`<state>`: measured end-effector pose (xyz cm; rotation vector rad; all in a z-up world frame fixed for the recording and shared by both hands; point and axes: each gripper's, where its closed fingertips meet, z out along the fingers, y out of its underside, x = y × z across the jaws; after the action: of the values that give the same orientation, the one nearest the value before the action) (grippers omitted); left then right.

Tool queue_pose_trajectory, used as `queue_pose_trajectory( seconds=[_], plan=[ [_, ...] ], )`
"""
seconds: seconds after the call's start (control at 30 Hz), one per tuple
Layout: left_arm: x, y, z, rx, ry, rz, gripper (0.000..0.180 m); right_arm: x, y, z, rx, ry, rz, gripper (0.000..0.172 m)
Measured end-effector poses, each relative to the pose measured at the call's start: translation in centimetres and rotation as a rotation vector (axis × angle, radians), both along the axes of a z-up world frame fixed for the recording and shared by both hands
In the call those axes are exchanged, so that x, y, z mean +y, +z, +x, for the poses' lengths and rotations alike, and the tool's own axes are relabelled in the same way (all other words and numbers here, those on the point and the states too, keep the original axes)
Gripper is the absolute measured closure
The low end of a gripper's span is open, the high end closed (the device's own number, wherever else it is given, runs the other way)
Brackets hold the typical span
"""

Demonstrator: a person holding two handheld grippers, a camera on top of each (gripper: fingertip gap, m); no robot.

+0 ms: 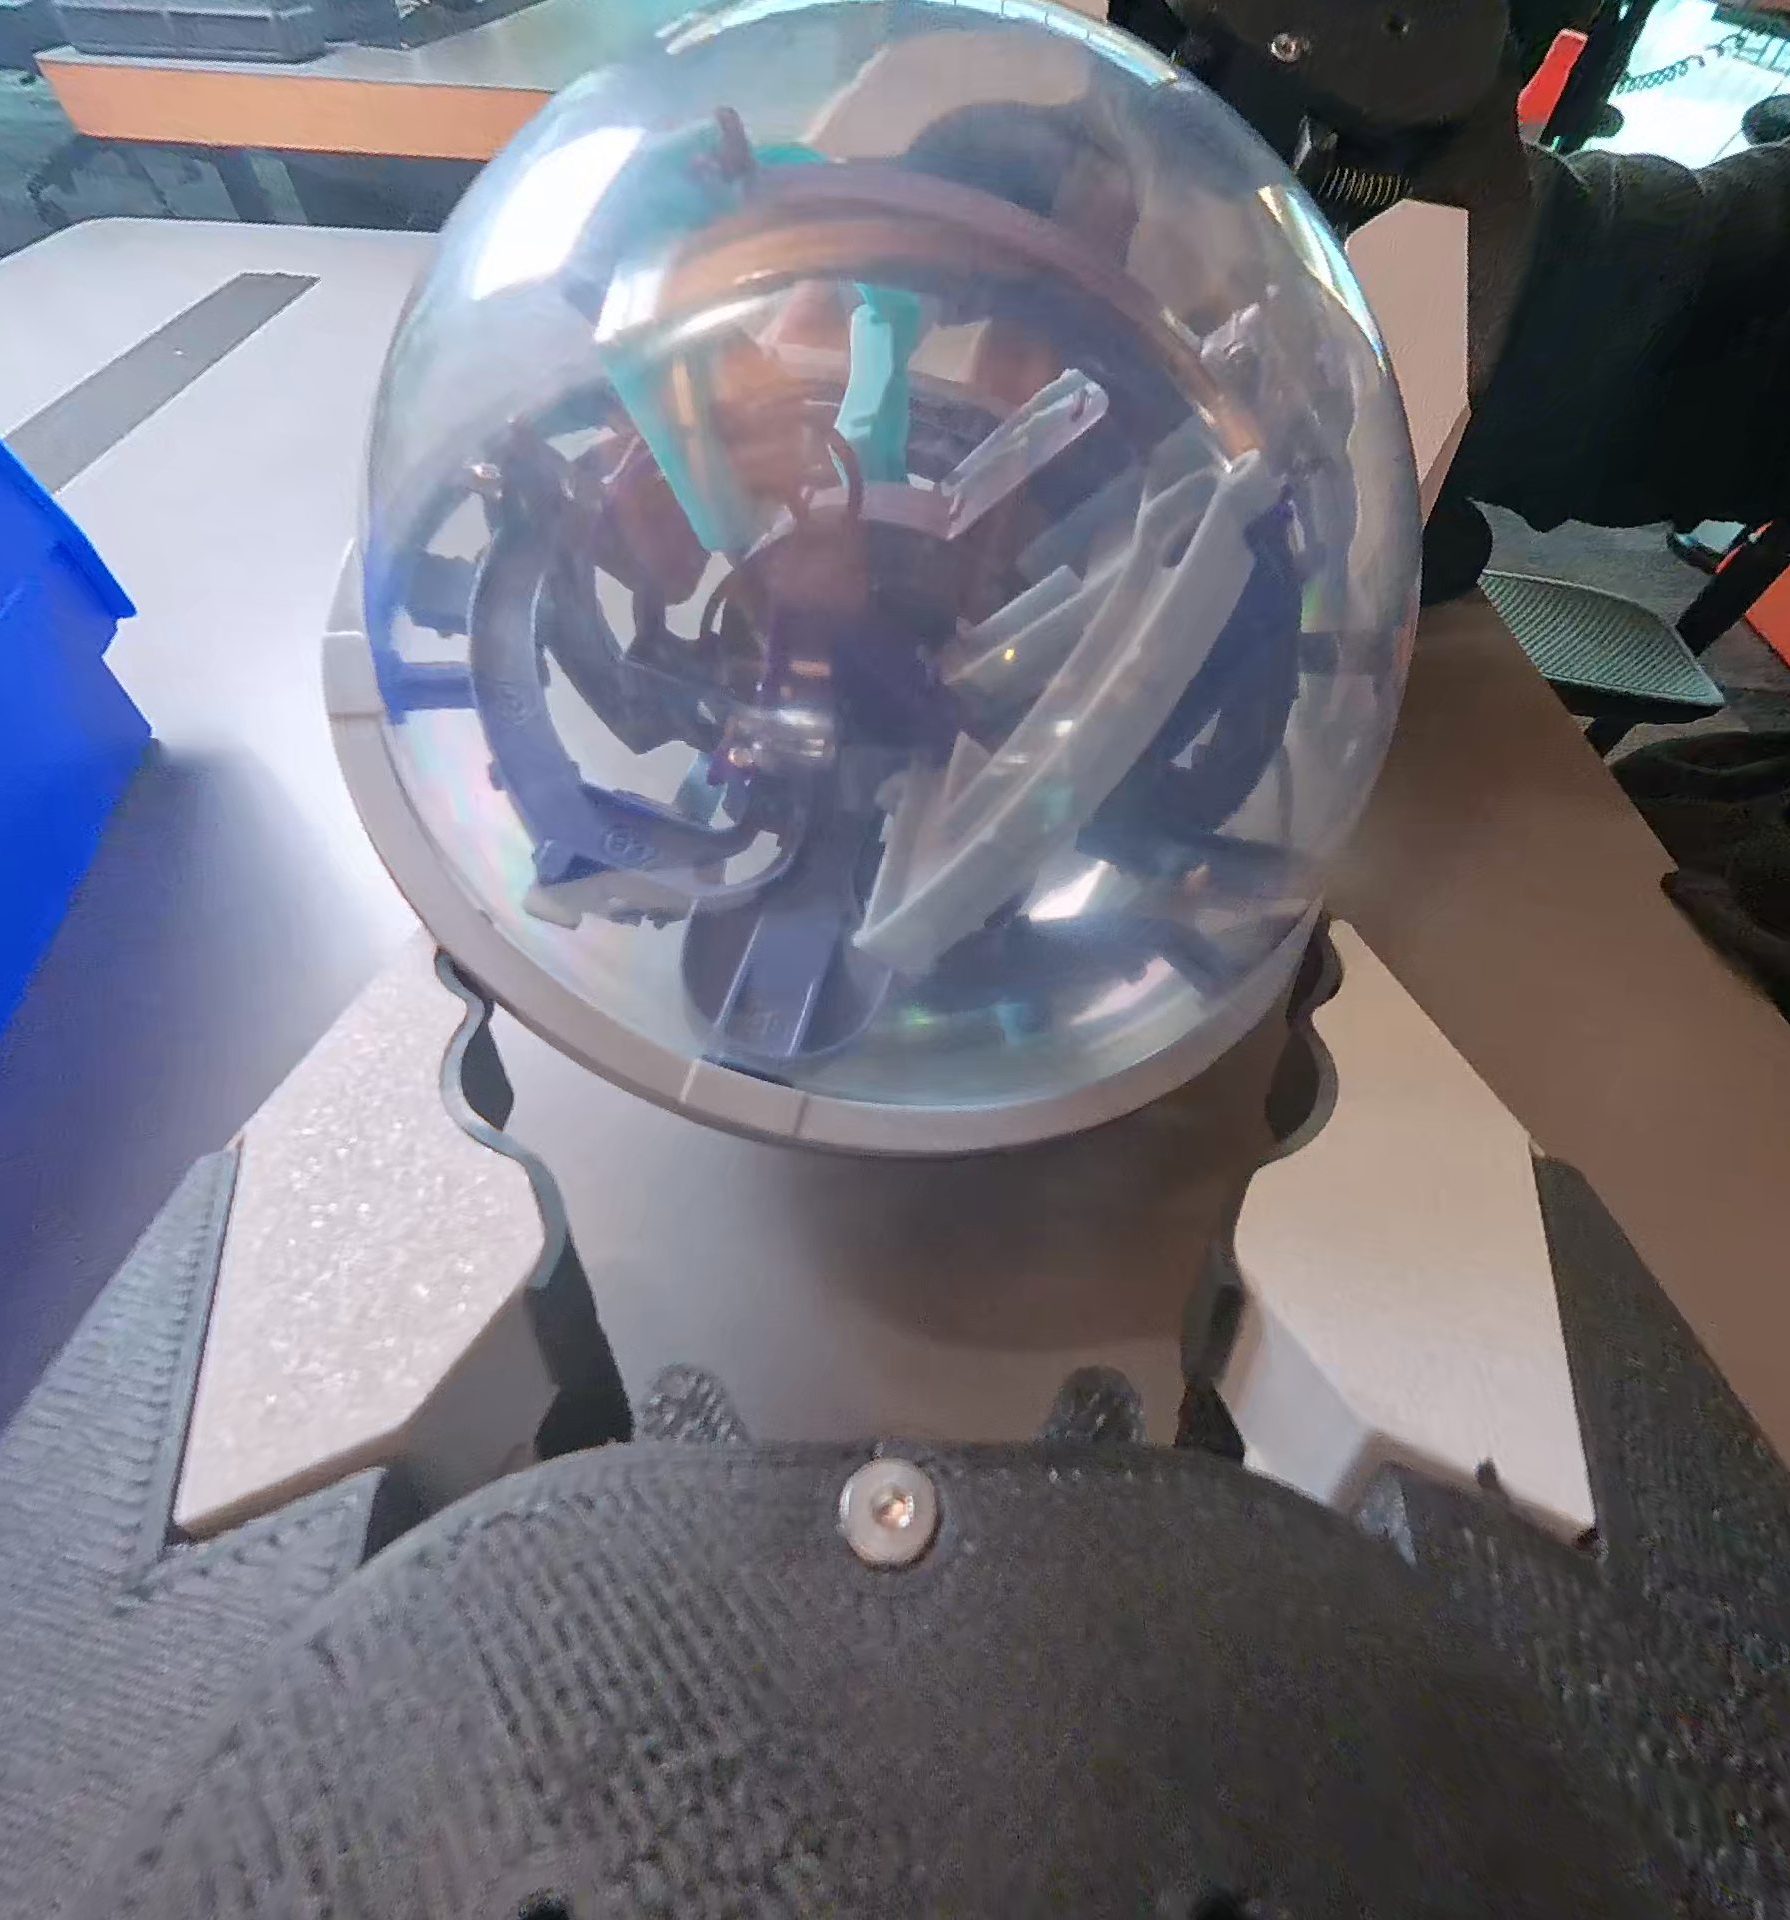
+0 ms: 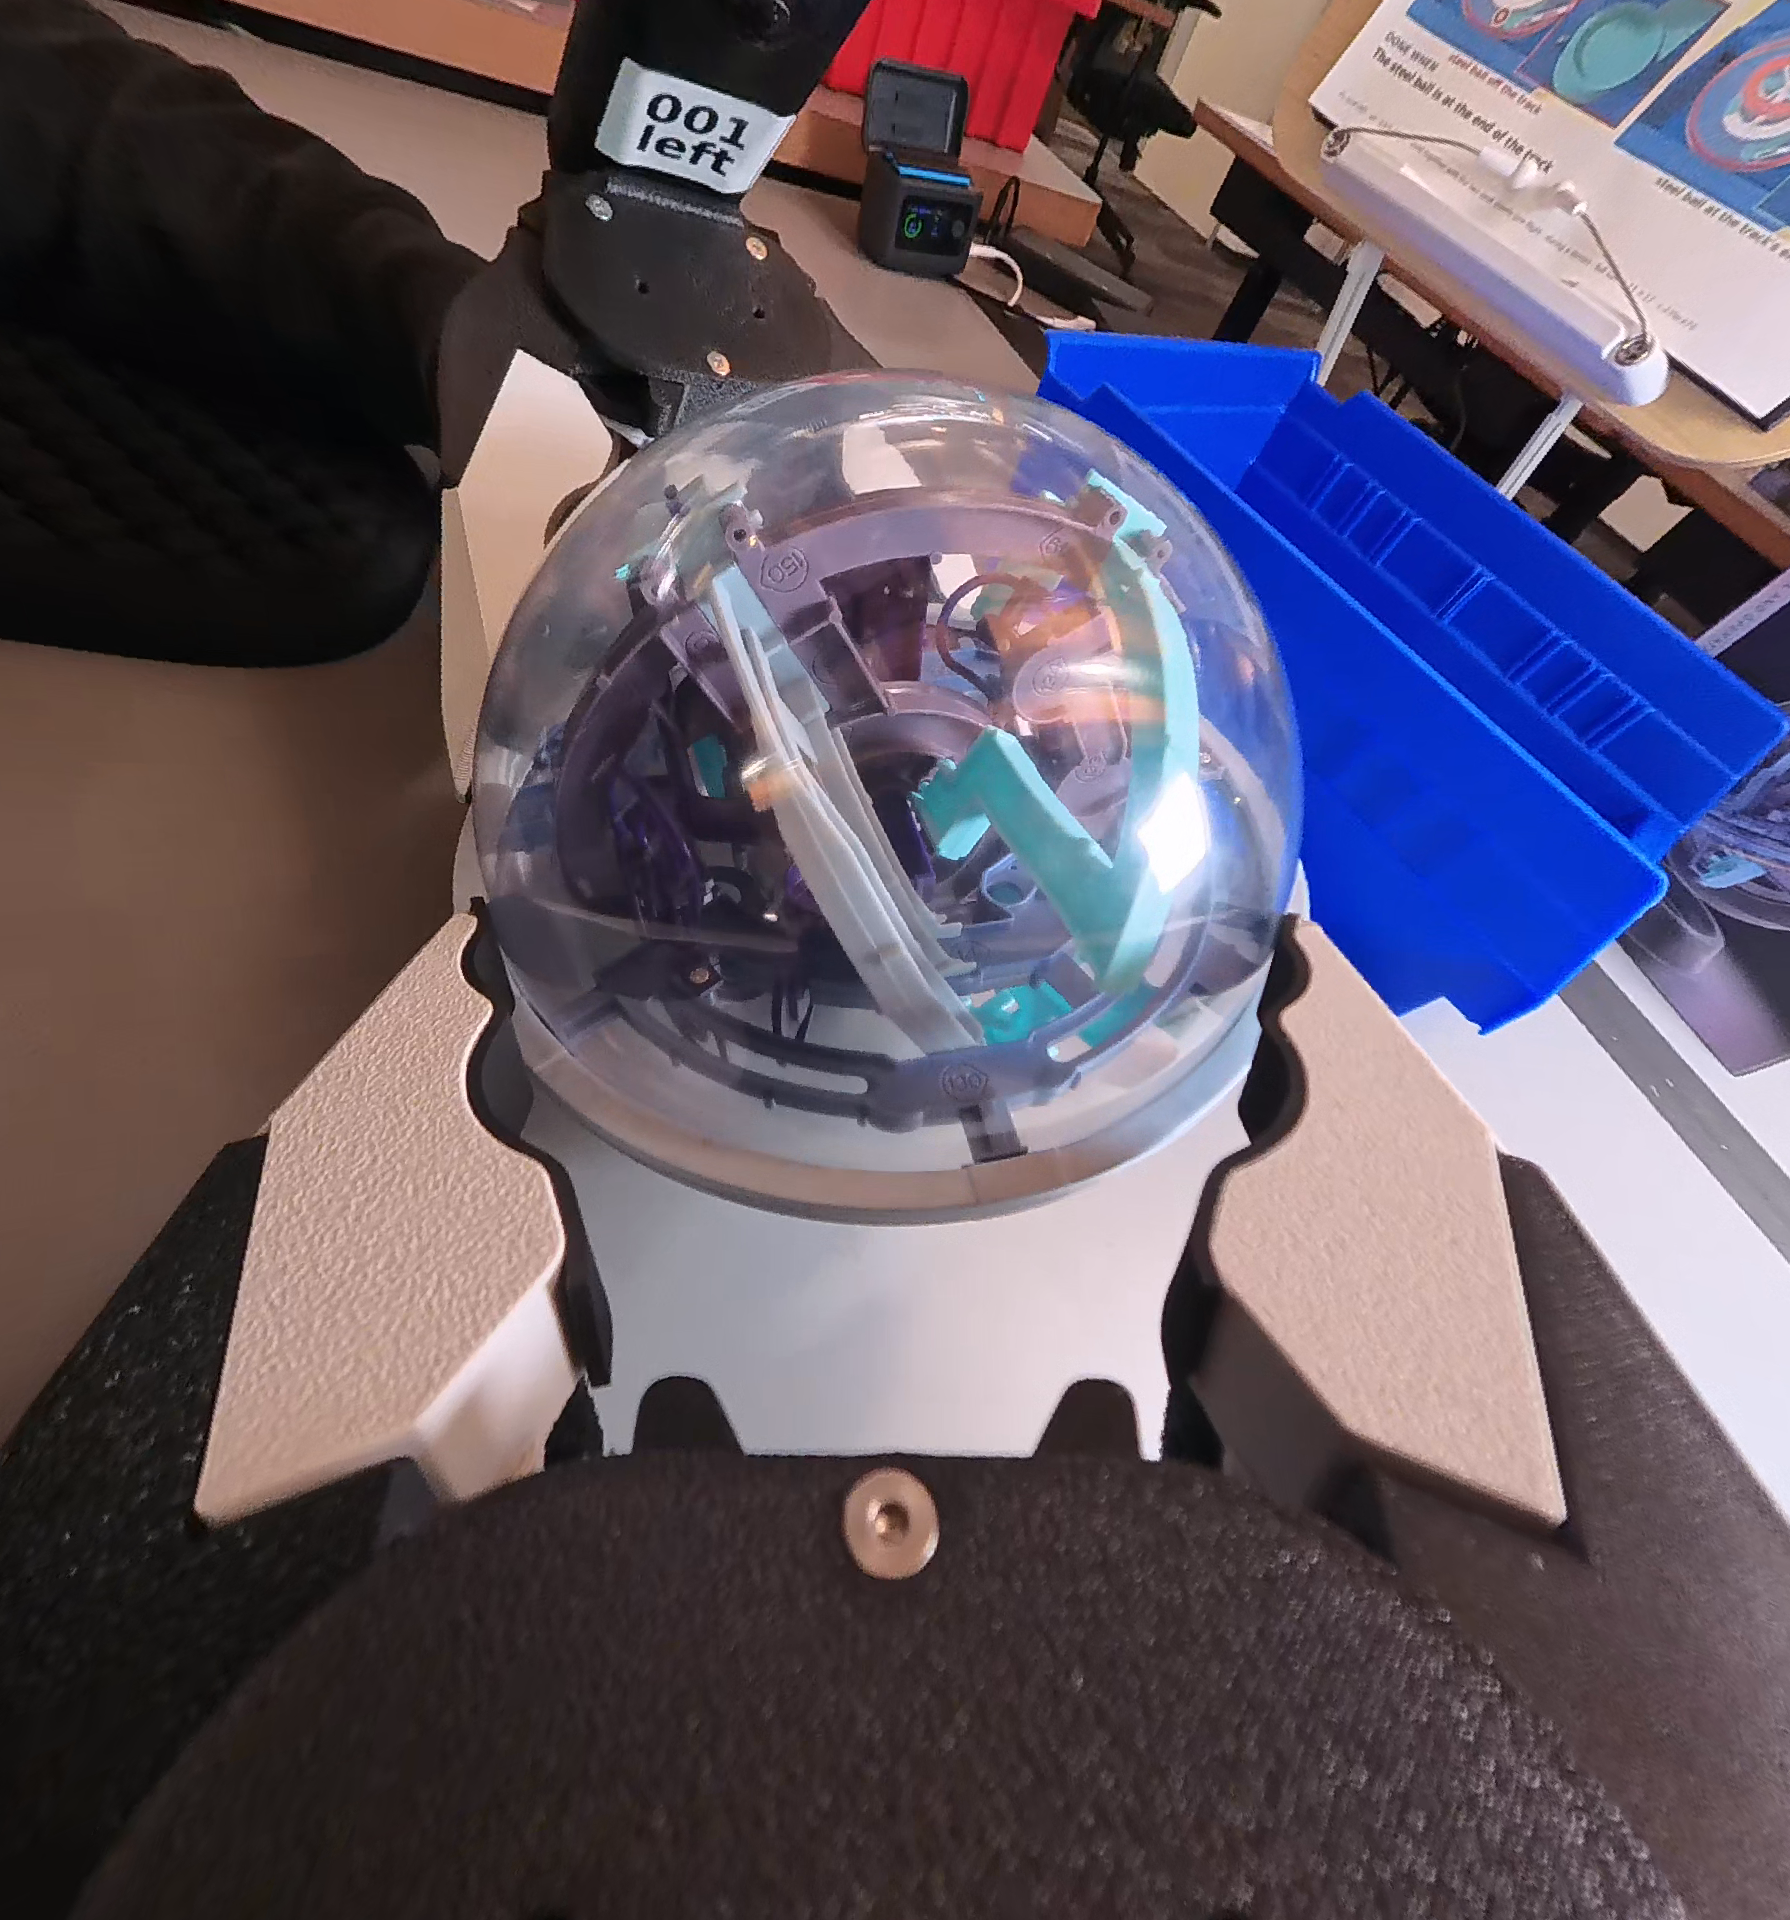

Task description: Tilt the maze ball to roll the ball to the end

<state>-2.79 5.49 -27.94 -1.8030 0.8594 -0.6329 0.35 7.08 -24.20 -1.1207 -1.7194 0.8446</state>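
The maze ball point(image 1: 870, 582) is a clear sphere with a grey rim and teal, purple, grey and orange tracks inside. It also fills the middle of the right wrist view point(image 2: 880, 790). My left gripper point(image 1: 886, 987) grips it, with both fingertips point(image 1: 465, 997) pressed on its lower sides. My right gripper point(image 2: 886, 945) grips it from the opposite side, its fingertips point(image 2: 486, 945) against the sphere. The left gripper's black body point(image 2: 662, 281) shows behind the ball. I cannot make out the small ball inside.
A blue bin point(image 2: 1442, 675) stands close beside the ball and shows at the left edge of the left wrist view point(image 1: 18, 675). The grey table point(image 1: 247, 520) lies below. A person's dark sleeve point(image 2: 143, 364) is on the other side. A picture board point(image 2: 1597, 156) stands farther off.
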Motion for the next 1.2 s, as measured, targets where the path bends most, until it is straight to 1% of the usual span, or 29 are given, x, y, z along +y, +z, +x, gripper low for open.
queue_pose_trajectory(
  seconds=[0.27, 0.5, 0.8, 1.2],
  plan=[
    [-0.2, 0.2, 0.1, 0.023, 0.002, 0.050, 0.033, -0.2, -0.2, 0.3, 0.021, -0.010, 0.021, 0.033],
    [-0.2, 0.2, 0.2, 0.027, 0.001, 0.054, 0.033, -0.3, -0.1, 0.3, 0.029, -0.014, 0.023, 0.033],
    [-0.1, 0.5, 0.0, 0.003, 0.009, 0.055, 0.033, 0.0, -0.2, 0.0, 0.037, -0.003, -0.020, 0.032],
    [0.6, 1.2, -0.9, -0.034, 0.066, 0.069, 0.034, 1.1, -0.4, -1.1, 0.020, 0.045, -0.093, 0.032]
  ],
)
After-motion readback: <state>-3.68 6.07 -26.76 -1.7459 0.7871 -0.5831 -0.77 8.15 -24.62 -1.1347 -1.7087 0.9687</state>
